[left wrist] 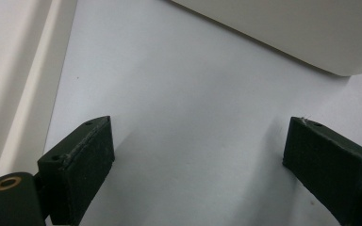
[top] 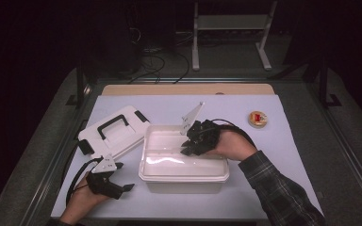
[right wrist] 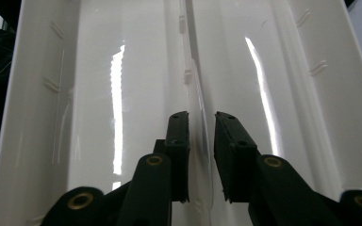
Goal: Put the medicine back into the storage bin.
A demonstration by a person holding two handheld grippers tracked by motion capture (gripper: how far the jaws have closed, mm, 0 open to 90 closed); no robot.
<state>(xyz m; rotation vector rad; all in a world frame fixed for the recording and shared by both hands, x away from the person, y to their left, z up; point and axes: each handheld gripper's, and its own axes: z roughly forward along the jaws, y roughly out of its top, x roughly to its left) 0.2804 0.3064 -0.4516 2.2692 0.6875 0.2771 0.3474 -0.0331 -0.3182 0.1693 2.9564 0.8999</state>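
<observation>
Down at the front of the table we see our left gripper (top: 122,181) resting on the white sheet (top: 264,155), just beside the left front corner of the white box (top: 184,176). Its two black jaws are spread wide apart, and in the left gripper view there is just bare sheet between the pads (left wrist: 82,172).

Our right gripper (top: 185,149) reaches from the right side into the open white box. Inside the box a thin clear wall (right wrist: 200,110) runs down the middle and splits it into two long parts. In the right gripper view the jaws stand one on each side of this thin wall, close together. We can still see small gaps between the pads and the wall, so they are not yet pinching it.

Left of the box lies its white lid (top: 115,132) with a black handle. Well apart, near the right edge of the sheet, sits a small round thing (top: 258,118).
</observation>
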